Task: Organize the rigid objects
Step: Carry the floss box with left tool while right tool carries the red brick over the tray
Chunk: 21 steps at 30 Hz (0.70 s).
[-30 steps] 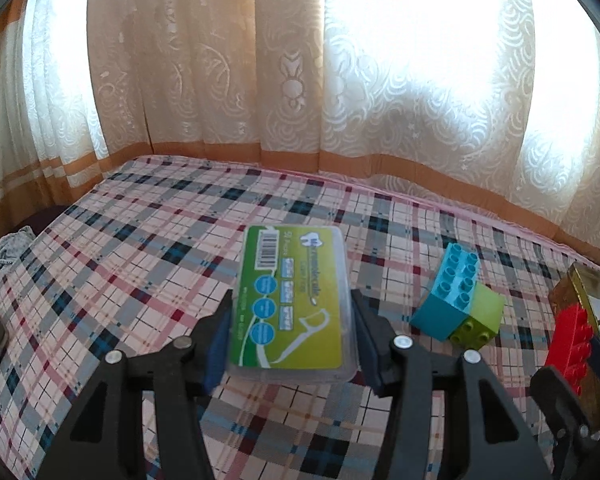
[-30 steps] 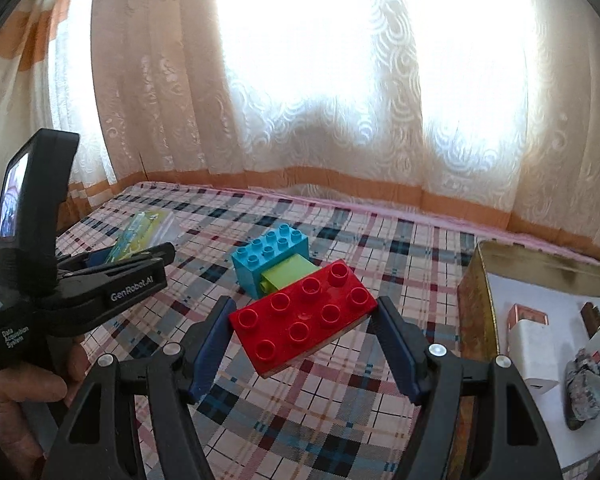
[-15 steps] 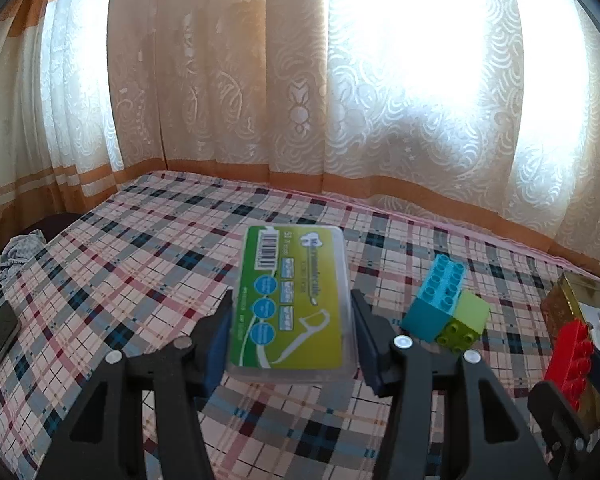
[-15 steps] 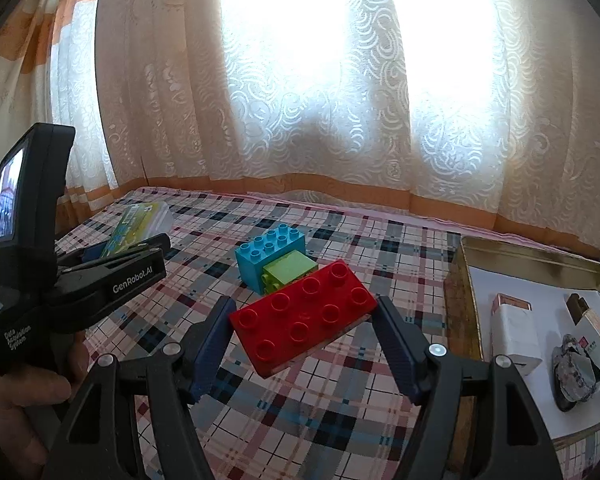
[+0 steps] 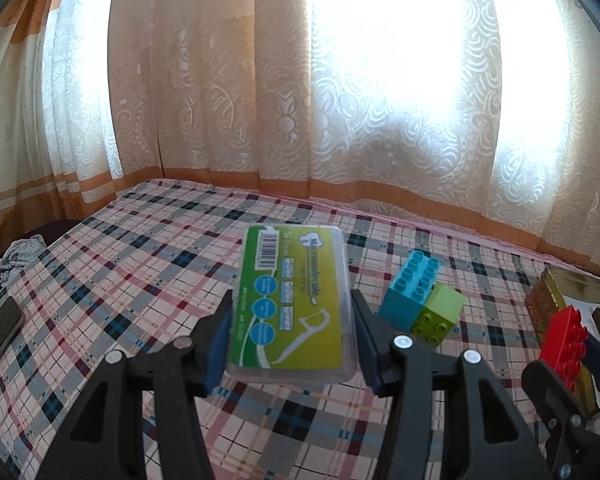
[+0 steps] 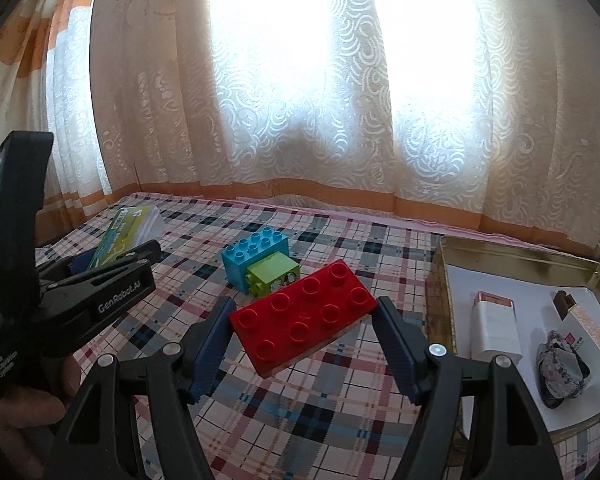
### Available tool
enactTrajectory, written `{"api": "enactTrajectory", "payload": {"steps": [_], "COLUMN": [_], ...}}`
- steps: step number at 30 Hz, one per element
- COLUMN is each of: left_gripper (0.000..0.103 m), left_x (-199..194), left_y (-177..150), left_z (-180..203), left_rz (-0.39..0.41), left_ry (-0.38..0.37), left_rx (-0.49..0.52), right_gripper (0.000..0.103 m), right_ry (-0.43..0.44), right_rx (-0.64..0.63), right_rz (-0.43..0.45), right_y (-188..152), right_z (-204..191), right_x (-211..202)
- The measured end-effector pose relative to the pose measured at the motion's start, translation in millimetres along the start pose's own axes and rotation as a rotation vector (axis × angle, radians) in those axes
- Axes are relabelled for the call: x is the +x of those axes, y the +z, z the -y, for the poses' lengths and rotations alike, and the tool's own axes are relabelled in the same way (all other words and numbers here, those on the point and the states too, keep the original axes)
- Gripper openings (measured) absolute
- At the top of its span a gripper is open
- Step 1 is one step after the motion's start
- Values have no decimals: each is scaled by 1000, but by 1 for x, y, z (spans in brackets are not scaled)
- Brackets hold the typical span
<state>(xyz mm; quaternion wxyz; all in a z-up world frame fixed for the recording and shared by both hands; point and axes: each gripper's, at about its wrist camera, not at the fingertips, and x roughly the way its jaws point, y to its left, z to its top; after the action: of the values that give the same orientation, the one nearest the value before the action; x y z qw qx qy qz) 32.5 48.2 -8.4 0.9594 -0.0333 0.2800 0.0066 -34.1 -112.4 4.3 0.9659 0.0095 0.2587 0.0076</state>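
Both grippers are loaded above the plaid cloth (image 6: 332, 420): the left gripper (image 5: 292, 340) pinches a green floss-pick case (image 5: 292, 304) across its long sides, well left of the gold tin (image 6: 452, 280), while the right gripper (image 6: 304, 336) clamps a red brick (image 6: 306, 312) by its ends, just left of that tin. Each tool is held level, pointing toward the curtain (image 6: 300, 100). Done well, each piece should clear the tin's rim before the jaws open, avoiding the blue-and-green bricks (image 6: 260, 264) lying left of the tin.
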Motion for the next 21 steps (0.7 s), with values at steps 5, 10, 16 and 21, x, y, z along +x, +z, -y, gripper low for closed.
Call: {"api": "enactTrajectory", "payload": {"steps": [5, 10, 16, 21], "left_gripper": [53, 53, 53, 53], "left_x": [-7, -15, -24, -30], "left_y": [-3, -6, -10, -13], "left_z": [12, 25, 44, 58], "left_rz": [12, 37, 70, 80], "left_ry": [-6, -12, -29, -47], "left_rx": [24, 59, 102, 122], "right_gripper": [72, 72, 72, 72], "right_ry": [-10, -30, -60, -82], "right_rx": [12, 16, 38, 52], "right_rz": [11, 28, 48, 59], "right_y": [-1, -2, -2, -5], "right_z": [8, 19, 39, 53], "right_x": [-4, -12, -21, -27]}}
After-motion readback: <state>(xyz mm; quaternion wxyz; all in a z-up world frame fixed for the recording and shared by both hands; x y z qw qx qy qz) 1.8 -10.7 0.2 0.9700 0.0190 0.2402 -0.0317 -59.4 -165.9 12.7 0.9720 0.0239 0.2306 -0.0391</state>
